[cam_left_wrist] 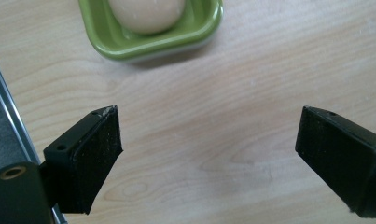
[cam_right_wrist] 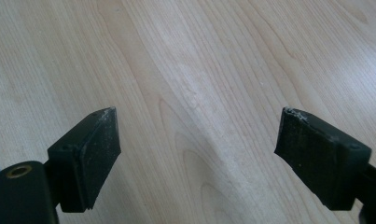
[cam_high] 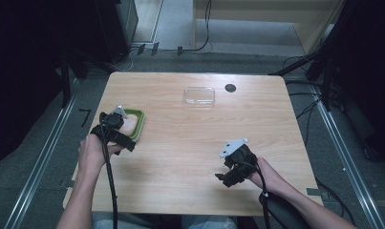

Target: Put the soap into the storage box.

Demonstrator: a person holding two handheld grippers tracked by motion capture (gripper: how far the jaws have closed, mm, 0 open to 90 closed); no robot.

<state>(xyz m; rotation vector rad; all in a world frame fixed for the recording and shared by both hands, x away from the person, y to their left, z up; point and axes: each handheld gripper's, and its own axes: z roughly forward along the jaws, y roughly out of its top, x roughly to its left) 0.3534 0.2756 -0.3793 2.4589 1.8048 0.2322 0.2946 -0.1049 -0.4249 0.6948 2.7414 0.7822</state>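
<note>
Two hand-held grippers, left (cam_left_wrist: 209, 149) and right (cam_right_wrist: 197, 154), both spread wide over bare worktop (cam_high: 190, 143), gripping nothing; green dish (cam_left_wrist: 153, 35) with pale egg-like lump (cam_left_wrist: 146, 14) just ahead of left, within reach.

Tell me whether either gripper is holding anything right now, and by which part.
Nothing is held. The left gripper is open over bare table, short of the green dish with a pale round thing in it. The right gripper is open too.
</note>
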